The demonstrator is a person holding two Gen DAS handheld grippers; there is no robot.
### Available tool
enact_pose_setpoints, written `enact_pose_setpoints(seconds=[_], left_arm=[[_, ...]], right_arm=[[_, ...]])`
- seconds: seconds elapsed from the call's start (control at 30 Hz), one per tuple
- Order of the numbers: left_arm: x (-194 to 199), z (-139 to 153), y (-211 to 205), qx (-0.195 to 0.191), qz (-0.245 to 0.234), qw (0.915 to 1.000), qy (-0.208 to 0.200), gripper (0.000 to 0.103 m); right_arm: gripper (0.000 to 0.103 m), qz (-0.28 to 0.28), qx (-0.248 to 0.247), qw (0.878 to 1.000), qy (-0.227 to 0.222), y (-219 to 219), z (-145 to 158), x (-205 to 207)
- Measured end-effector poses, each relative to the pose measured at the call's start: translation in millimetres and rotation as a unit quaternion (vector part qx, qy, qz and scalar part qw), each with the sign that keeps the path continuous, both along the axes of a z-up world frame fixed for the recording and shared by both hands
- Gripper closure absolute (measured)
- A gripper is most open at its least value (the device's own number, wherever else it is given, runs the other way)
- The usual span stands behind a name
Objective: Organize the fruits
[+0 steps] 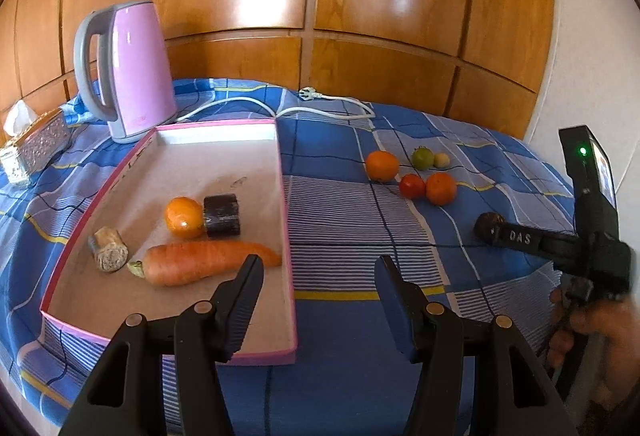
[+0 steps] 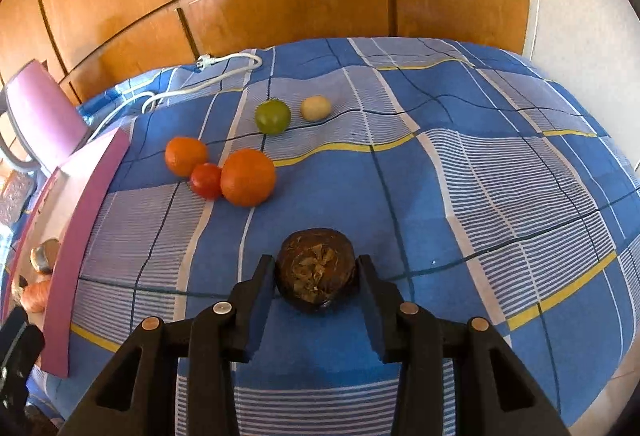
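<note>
The right tongs (image 2: 316,276) grip a dark brown fruit (image 2: 316,270) between their pads, low over the blue checked cloth (image 2: 480,196). The left tongs (image 1: 318,276) stand wide and hold nothing, over the right wall of the pink tray (image 1: 286,220). In the tray lie a carrot (image 1: 200,262) and an orange (image 1: 182,218). More fruits (image 2: 248,176) sit together on the cloth beyond.

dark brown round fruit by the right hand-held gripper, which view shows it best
The right wrist view: the dark brown fruit sits centred between the right hand-held gripper fingers. The left wrist view shows only its end past those fingers.
</note>
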State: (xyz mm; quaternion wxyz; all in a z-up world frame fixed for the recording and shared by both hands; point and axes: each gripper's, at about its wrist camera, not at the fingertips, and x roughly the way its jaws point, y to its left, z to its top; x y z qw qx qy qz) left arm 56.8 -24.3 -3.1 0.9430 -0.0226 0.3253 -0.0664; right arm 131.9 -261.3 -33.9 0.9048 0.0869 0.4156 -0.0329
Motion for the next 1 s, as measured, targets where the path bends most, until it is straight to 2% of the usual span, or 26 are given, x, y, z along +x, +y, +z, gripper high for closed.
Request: enact_pose_setpoints(seconds=[0.3,0.57,0.77,0.9,1.0], left_arm=[[3.7,-3.9,-4.8,0.0,-0.005,0.9999,0.011,0.044],[26.8,-9.0,-9.2,-0.028,0.006,0.9981,0.055,0.045],[45.1,-7.0,-20.2,-0.043,0.006,0.9968,0.067,0.044],[46.7,-7.5,-26.5,-0.013,0.022,0.9979,0.059,0.044],[42.3,-17.3,-20.8,-0.001,0.044,0.9964,0.073,0.044]], right_arm=[[0.062,-0.004,-0.004,1.0,-0.004,-3.7,-0.8,12.1],[0.062,-0.015,0.017,1.0,-0.007,-9.6,-1.9,10.1],[0.062,-0.022,0.019,1.0,-0.01,-14.1,-2.1,8.5],[0.062,-0.022,0.023,0.999,-0.012,-15.7,-2.1,8.5],[0.062,-0.027,0.031,0.999,-0.009,-18.3,-2.4,9.1]])
